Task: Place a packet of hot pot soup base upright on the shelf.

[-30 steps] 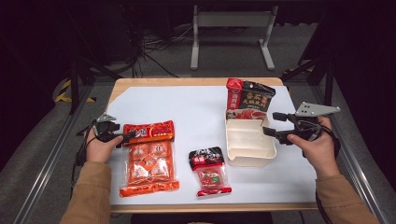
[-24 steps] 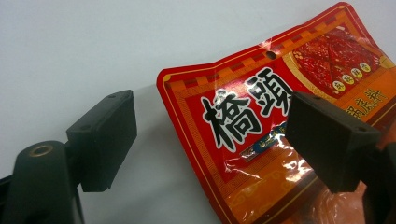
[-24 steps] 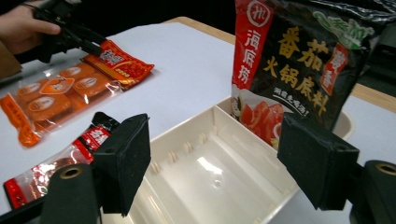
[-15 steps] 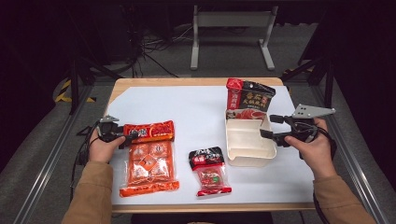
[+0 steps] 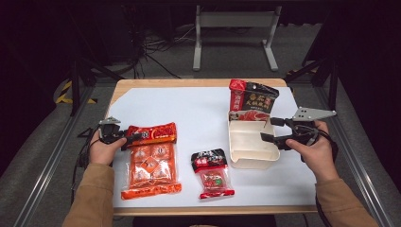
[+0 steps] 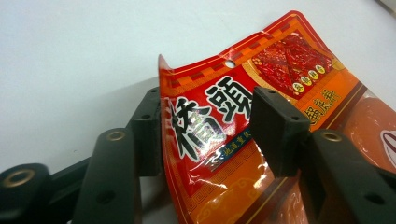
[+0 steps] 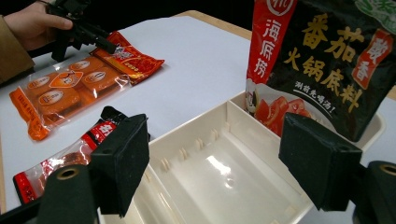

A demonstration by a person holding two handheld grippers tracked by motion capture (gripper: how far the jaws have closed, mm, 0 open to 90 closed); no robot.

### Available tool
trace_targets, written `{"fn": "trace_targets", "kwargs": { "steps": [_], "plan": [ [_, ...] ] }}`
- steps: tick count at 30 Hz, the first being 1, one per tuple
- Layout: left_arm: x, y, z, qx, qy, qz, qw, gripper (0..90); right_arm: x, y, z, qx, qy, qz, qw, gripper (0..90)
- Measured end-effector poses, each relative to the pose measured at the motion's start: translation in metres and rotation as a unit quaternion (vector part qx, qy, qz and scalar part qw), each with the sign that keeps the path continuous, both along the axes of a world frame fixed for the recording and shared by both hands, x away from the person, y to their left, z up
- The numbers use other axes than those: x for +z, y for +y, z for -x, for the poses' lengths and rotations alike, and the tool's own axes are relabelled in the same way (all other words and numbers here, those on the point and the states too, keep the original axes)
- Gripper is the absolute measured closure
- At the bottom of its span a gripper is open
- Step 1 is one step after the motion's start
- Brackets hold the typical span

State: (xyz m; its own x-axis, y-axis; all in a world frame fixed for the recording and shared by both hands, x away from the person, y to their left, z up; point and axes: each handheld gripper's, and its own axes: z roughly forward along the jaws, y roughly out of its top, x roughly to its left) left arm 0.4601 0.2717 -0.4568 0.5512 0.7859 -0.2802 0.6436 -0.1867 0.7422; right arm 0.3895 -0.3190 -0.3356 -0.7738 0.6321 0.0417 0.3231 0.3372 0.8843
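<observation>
Nearest my side of the white table (image 5: pixel 198 113), a small red-and-black packet (image 5: pixel 213 173) lies flat. Beside it on the left lies the orange packet (image 5: pixel 150 163). My left gripper (image 5: pixel 127 138) straddles the top edge of that packet's red header, jaws either side and not yet pinched on it; the edge curls up between them. My right gripper (image 5: pixel 269 129) hovers with jaws spread wide over the cream tray (image 5: pixel 250 158). Farther back, a dark soup-base bag (image 5: pixel 252 101) stands upright in the tray's far compartment.
</observation>
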Motion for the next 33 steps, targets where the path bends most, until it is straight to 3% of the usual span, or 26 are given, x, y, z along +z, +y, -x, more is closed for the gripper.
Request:
{"fn": "trace_targets", "kwargs": {
  "steps": [8,13,17,22,25,33],
  "plan": [
    [-0.001,0.000,-0.001,-0.001,0.000,0.016,0.9999,52.1,-0.002,0.005,-0.001,0.010,0.003,0.002,0.9999,24.3],
    [-0.001,-0.004,-0.001,-0.003,-0.002,-0.002,1.0000,54.4,-0.003,0.008,-0.002,0.014,0.002,0.004,0.9999,24.2],
    [-0.002,-0.007,-0.002,0.014,0.004,-0.019,0.9997,65.9,-0.004,0.011,-0.002,0.019,0.002,0.003,0.9998,24.2],
    [-0.002,-0.009,-0.003,0.012,0.004,-0.030,0.9995,79.1,-0.005,0.013,-0.001,0.023,0.003,0.003,0.9997,25.6],
    [-0.001,-0.007,-0.002,0.012,0.000,-0.023,0.9996,83.8,-0.005,0.015,0.000,0.035,0.015,-0.008,0.9992,30.6],
    [0.002,-0.004,0.000,0.009,-0.007,-0.005,0.9999,90.0,-0.003,0.021,0.003,0.045,0.019,-0.002,0.9988,37.5]
  ]
}}
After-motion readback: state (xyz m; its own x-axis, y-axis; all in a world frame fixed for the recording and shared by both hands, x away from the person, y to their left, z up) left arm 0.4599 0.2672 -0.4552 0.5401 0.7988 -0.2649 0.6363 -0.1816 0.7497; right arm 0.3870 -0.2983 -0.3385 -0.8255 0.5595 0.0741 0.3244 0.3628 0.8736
